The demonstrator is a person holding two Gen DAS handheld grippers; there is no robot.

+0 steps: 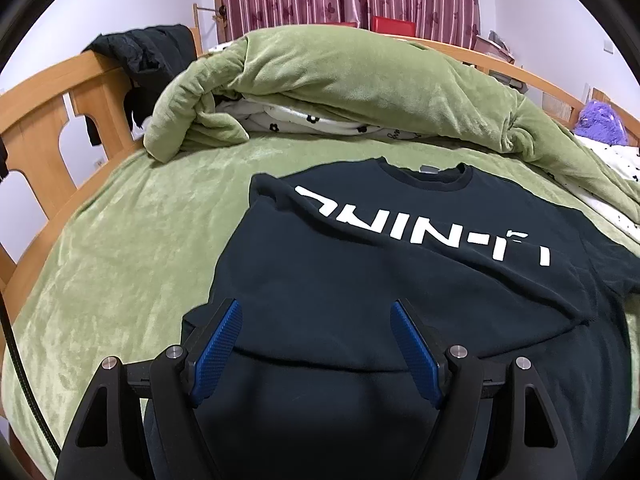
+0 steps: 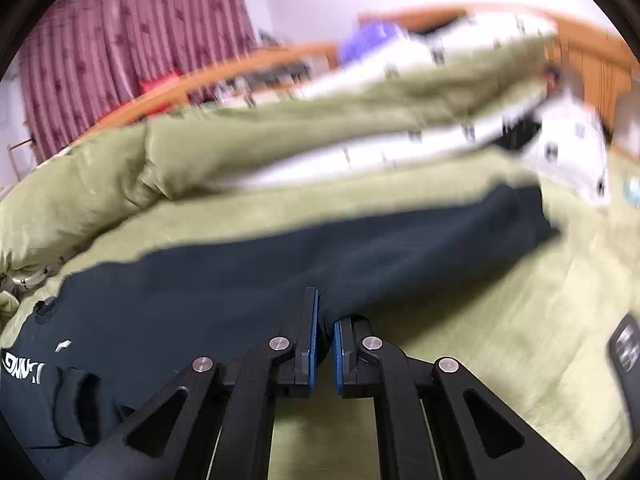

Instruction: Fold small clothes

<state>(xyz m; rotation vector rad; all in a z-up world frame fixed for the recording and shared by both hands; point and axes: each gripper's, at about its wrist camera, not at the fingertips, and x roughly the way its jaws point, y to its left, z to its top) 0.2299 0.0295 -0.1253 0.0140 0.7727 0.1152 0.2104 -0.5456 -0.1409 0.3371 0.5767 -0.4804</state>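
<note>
A dark sweatshirt (image 1: 360, 280) with white lettering lies front up on the green bed cover (image 1: 120, 260), collar toward the far side. One part of it is folded over the body near my left gripper (image 1: 316, 316). That gripper hovers over the shirt's lower half, open, with nothing between its blue pads (image 1: 218, 340). In the blurred right wrist view, the same sweatshirt (image 2: 240, 292) stretches a long sleeve (image 2: 480, 224) out to the right. My right gripper (image 2: 325, 320) is shut on the near edge of the dark fabric by the sleeve's base.
A heaped green duvet (image 1: 340, 80) over white flowered bedding fills the far side. The wooden bed frame (image 1: 44, 112) has a black jacket (image 1: 148, 56) draped on it. A purple plush toy (image 1: 600, 122) sits far right. A dark remote-like object (image 2: 624, 348) lies on the cover.
</note>
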